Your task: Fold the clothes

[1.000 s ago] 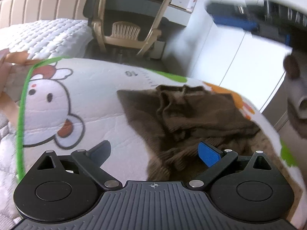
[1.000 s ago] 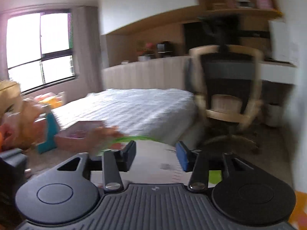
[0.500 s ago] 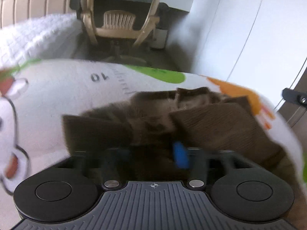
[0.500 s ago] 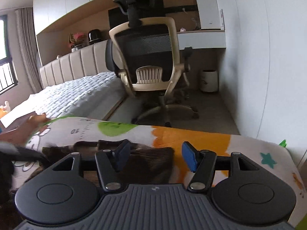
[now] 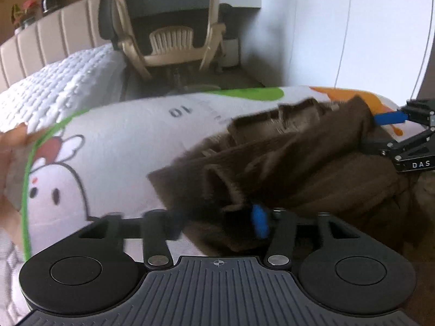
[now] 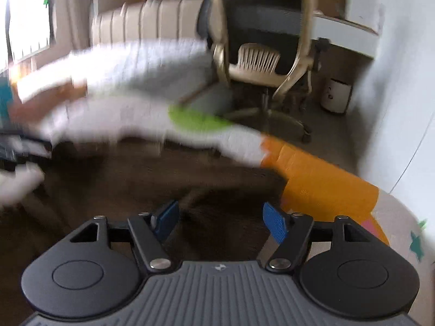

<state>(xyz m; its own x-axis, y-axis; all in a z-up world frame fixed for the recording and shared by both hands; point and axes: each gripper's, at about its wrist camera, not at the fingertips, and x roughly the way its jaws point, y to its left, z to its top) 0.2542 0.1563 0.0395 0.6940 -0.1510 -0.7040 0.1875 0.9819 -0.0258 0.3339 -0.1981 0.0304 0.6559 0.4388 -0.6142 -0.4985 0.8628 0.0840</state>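
**A:** Where's the garment from where you stand?

**B:** The brown ribbed knit garment (image 5: 307,163) lies bunched on the white cartoon-printed quilted mat (image 5: 114,146), over toward the mat's orange patch (image 6: 320,179), well away from the printed "10". It's in loose overlapping layers, not flat.

**A:** And the 2 tools?

**B:** The left tool (image 5: 217,222) sits at the garment's near edge with brown cloth between its fingers; it's blurred, so I cannot tell whether it has bitten down. The right tool (image 6: 221,220) hovers low over the garment beside the orange patch, fingers spread wide, nothing in them.

**A:** So what would make this go well?

**B:** I'd judge they're taking hold to spread or turn it. Each tool should catch 1 layer at an edge, not a wad, then both should lift evenly so the knit doesn't stretch or drag across the mat.
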